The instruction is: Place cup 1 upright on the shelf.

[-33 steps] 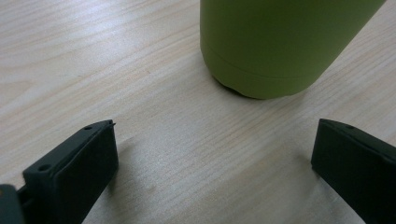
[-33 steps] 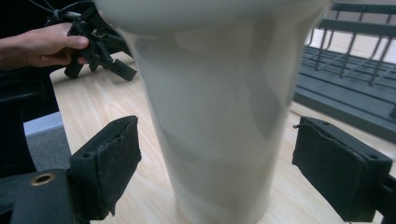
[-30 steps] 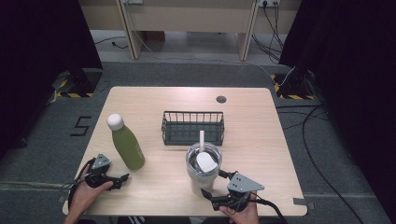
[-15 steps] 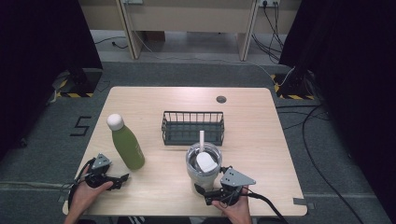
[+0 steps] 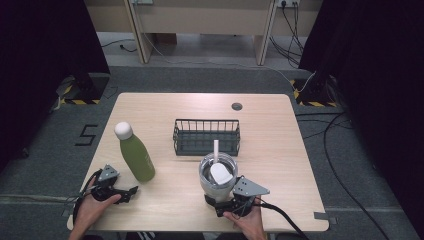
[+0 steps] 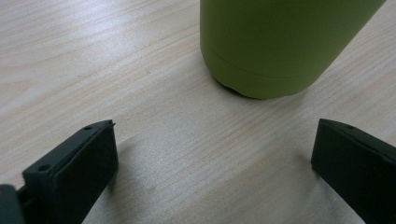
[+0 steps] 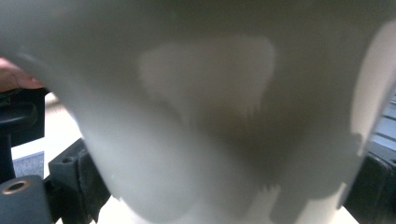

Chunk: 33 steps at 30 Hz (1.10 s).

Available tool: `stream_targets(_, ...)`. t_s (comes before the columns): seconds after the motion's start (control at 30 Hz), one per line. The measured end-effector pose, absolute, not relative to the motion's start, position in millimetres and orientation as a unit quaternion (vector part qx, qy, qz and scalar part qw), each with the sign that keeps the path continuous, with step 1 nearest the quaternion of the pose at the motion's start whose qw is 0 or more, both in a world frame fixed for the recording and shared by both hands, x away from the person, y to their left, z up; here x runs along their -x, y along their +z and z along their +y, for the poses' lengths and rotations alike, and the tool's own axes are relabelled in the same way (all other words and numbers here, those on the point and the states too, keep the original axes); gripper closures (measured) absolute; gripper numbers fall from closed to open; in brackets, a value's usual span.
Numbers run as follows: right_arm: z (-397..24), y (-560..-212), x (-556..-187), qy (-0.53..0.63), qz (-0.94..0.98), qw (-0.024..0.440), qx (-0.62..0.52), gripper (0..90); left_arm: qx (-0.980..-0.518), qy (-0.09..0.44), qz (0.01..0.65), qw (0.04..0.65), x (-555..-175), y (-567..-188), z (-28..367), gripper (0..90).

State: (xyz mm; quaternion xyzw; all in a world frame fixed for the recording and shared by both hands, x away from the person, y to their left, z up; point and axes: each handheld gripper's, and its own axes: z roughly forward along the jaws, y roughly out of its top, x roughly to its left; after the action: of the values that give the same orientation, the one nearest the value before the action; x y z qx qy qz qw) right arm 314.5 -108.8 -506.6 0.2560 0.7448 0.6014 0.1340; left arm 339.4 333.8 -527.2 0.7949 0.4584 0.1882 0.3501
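A light wooden table with a small dark round cap near its far edge bears a green bottle with a white cap standing at the left, a black wire basket at the middle and a steel tumbler with a straw just in front of the basket.

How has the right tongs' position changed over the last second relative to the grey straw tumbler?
Yes. The right tongs have shifted left across the pale wooden table, from the grey straw tumbler's right side to its near base, jaws opening around it.

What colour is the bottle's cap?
White, on the green bottle; its cap shows best in the high view.
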Motion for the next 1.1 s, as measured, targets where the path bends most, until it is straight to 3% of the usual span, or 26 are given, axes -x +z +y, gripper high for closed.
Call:
stream_targets(0.7, -103, -507, -312, 0.611, 0.732, 0.160, -0.255, 9.9, -0.795, 0.187, 0.459, 0.350, -339, -527, 334, 0.0)
stream_targets(1.1, -103, -488, -319, 0.619, 0.721, 0.183, -0.252, 10.2, -0.795, 0.187, 0.459, 0.351, -339, -527, 334, 0.0)
